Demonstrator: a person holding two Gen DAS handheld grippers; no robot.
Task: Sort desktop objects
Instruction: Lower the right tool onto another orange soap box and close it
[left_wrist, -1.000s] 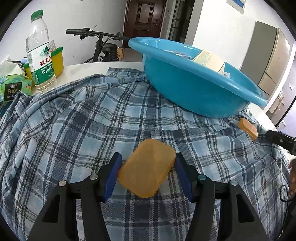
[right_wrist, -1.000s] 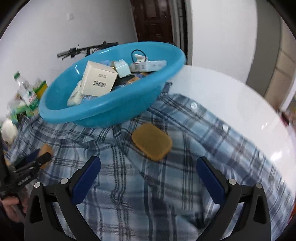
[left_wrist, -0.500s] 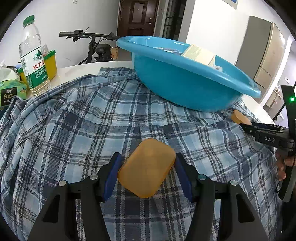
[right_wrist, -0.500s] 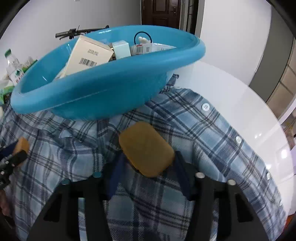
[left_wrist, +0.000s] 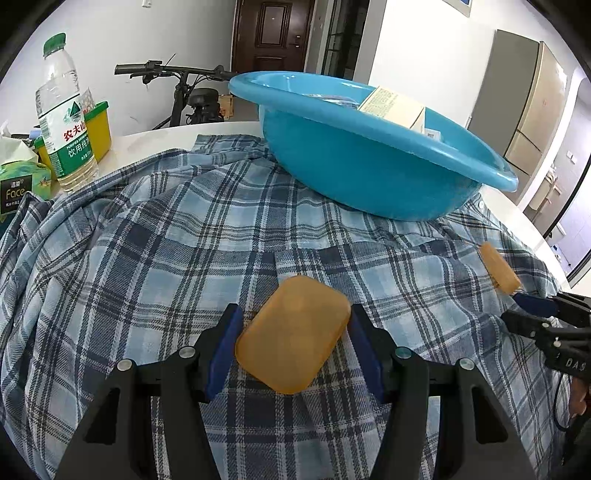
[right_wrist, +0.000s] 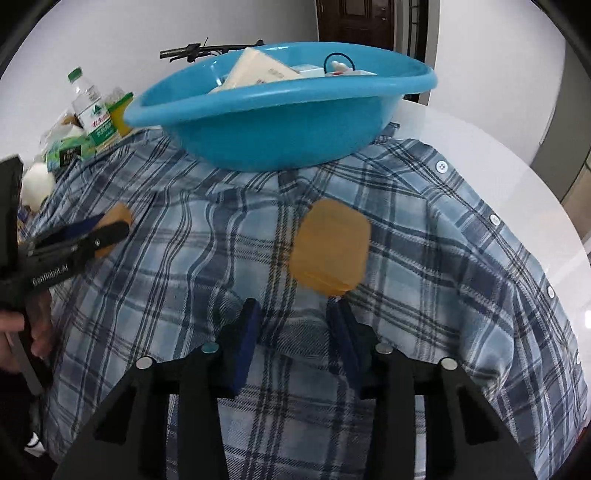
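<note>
An orange rounded pad (left_wrist: 293, 339) sits between the blue pads of my left gripper (left_wrist: 295, 317), which is shut on it just above a blue plaid shirt (left_wrist: 147, 258). A second orange pad (right_wrist: 330, 245) lies blurred on the shirt just ahead of my right gripper (right_wrist: 297, 314). That gripper's jaws stand narrow, with only shirt fabric showing between them. In the left wrist view this second pad (left_wrist: 498, 271) sits just beyond the right gripper's tips (left_wrist: 528, 306). A blue basin (right_wrist: 280, 122) holding boxes and small items stands on the shirt behind. My left gripper (right_wrist: 110, 227) shows at the left edge.
A water bottle (left_wrist: 64, 122), a yellow container (left_wrist: 98, 125) and a tissue pack (left_wrist: 18, 181) stand at the far left on the white round table (right_wrist: 480, 147). A bicycle (left_wrist: 184, 85) leans behind the table. A hand (right_wrist: 37, 332) holds the left gripper's handle.
My right gripper's jaws went from wide to narrow around the second pad. Half a second ago that pad sat between the fingers, now it lies ahead of the tips. The left gripper keeps its pad.
</note>
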